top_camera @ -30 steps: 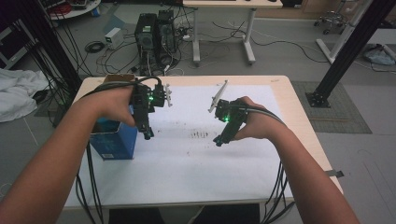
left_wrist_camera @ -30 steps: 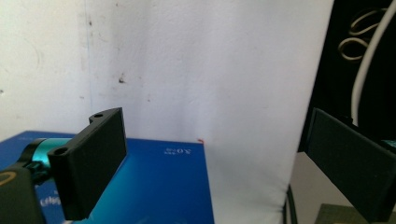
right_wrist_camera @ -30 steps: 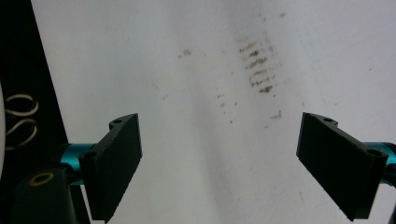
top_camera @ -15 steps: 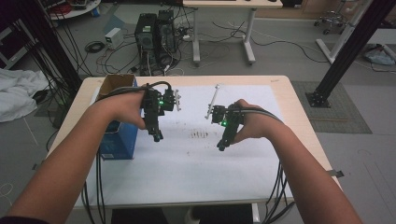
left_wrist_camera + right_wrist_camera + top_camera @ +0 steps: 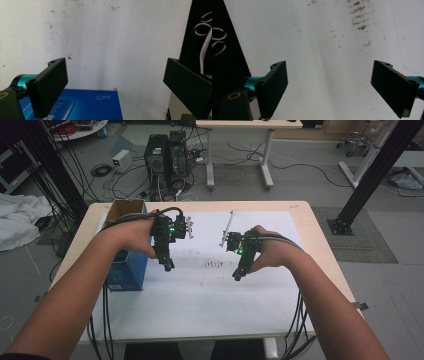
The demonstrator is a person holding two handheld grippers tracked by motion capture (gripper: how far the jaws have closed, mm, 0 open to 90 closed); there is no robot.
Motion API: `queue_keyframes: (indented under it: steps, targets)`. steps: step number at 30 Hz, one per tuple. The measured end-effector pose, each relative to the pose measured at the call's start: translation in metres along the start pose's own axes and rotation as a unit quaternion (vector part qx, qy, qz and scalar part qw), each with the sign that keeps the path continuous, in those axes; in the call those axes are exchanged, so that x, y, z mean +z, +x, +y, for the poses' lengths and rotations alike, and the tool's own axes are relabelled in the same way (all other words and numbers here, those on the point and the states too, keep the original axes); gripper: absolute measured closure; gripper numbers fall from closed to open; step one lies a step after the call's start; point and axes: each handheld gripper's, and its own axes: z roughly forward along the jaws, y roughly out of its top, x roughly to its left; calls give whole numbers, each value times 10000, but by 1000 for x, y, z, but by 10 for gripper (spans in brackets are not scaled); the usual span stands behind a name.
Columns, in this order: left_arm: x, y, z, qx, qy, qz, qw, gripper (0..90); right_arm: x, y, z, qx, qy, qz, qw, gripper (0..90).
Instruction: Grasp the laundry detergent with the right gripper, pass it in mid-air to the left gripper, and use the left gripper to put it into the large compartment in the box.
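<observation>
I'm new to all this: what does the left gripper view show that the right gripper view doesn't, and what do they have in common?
The left gripper view has a blue box with white print low in the frame, between the left gripper and the sheet, and a white cable over a dark strip at its right edge.

The right gripper view has a cluster of dark brown smudges on the sheet ahead of the right gripper, and pale cable loops at its left edge.

Both look down on the same white sheet, and in both the black jaws stand wide apart with nothing between them.
</observation>
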Motion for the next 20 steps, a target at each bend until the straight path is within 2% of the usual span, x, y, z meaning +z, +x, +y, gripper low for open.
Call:
queue_keyframes:
  steps: [3, 5, 12, 15, 18, 19, 20]
  targets:
    - [0, 0, 0, -17, 6, 11, 10000, 56, 0, 0, 0, 11, 23, 1, 10000, 133]
    - [0, -1, -1, -18, 3, 24, 10000, 56, -2, 2, 0, 46, 169, -36, 9998, 133]
    - [-1, -3, -1, -16, -18, 11, 10000, 56, -5, 4, 2, -48, 108, -82, 9999, 133]
    - [-1, -3, -1, -31, -4, 8, 10000, 56, -6, 4, 2, 18, 111, -104, 9999, 133]
    - [-1, -3, -1, -46, 6, -2, 10000, 56, -6, 2, 1, -90, 43, -141, 9999, 133]
    - [-1, -3, -2, -41, 7, 4, 10000, 56, -7, 4, 1, 2, 75, -128, 9999, 134]
    - [-1, -2, -2, -49, -5, -1, 10000, 57, -6, 3, 1, -48, 23, -135, 9999, 134]
